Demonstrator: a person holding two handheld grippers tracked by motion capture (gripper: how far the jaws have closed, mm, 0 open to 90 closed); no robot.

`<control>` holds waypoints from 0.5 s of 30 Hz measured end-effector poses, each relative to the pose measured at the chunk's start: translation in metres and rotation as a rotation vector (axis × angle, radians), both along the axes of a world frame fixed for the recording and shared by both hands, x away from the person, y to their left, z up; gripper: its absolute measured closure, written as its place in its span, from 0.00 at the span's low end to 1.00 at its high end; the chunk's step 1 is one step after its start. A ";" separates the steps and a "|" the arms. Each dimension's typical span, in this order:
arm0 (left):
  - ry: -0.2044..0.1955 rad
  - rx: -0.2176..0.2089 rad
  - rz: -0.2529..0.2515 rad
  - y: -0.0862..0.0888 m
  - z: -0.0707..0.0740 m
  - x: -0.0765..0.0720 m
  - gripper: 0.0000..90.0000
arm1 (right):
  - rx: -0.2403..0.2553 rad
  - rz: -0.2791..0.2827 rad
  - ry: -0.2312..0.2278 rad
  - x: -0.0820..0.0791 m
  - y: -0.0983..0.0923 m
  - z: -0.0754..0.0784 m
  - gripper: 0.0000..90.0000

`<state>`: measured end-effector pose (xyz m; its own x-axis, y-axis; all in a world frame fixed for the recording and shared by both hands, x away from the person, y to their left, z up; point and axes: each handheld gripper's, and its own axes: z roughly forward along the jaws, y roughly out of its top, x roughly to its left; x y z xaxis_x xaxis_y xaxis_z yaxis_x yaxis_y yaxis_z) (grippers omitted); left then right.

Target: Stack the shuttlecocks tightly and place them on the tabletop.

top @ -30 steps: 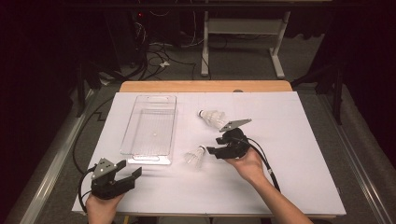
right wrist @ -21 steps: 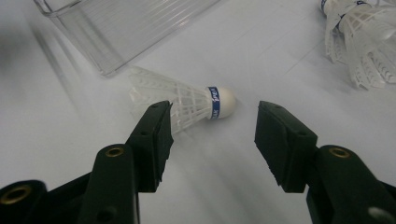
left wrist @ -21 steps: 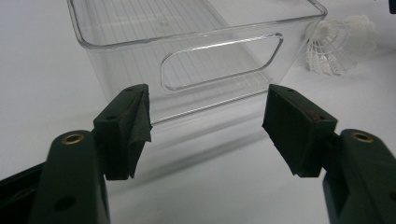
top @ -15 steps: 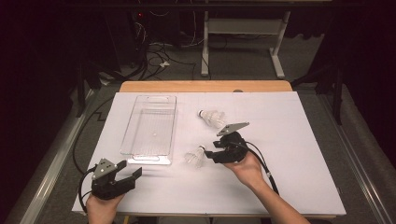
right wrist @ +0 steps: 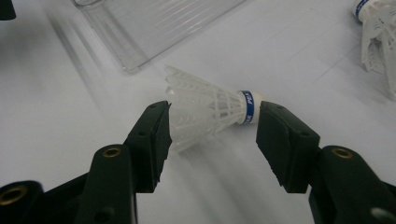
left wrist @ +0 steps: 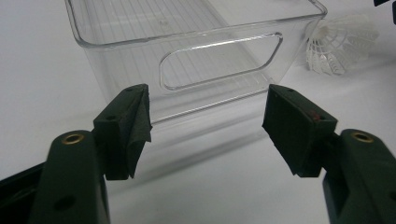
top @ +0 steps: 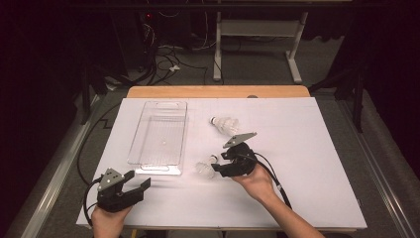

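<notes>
White plastic shuttlecock (right wrist: 210,111) lying on its side on the white table sheet (top: 307,148), set lengthwise between the right gripper's (right wrist: 212,125) black jaws.

Its ribbed, mesh-like skirt flares toward one jaw and looks to touch that pad at its rim; the cork end, ringed by a blue band, sits against or just beside the other pad; whether the pads press I cannot tell. Those jaws have just been opening slightly, with the shuttlecock between them. From above, it lies just off the near right corner of a clear rectangular plastic bin (top: 159,133) with ribbed floor and slotted handle. A second shuttlecock (top: 225,125) lies farther back, well apart. The left gripper (top: 132,187) rests at the sheet's near left, pads spread wide on nothing, facing the bin's end wall.
</notes>
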<state>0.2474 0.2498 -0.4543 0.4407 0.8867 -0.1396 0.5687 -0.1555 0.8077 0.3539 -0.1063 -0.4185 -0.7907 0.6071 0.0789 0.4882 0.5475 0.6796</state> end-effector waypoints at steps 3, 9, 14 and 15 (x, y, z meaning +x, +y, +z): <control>0.002 0.002 -0.002 0.000 0.000 0.001 0.36 | -0.007 0.008 -0.005 -0.002 0.004 0.001 0.50; 0.003 0.001 -0.002 0.000 0.000 0.001 0.36 | -0.022 0.020 -0.007 -0.001 0.013 -0.001 0.50; 0.003 0.001 -0.003 0.000 0.000 0.001 0.36 | -0.052 0.025 -0.013 -0.001 0.022 -0.004 0.50; 0.002 0.001 -0.003 0.000 0.000 0.001 0.36 | -0.057 0.026 -0.014 -0.001 0.023 -0.004 0.50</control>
<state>0.2481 0.2501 -0.4545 0.4431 0.8855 -0.1397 0.5702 -0.1581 0.8061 0.3532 -0.0834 -0.4228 -0.8071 0.5895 0.0333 0.4639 0.5982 0.6534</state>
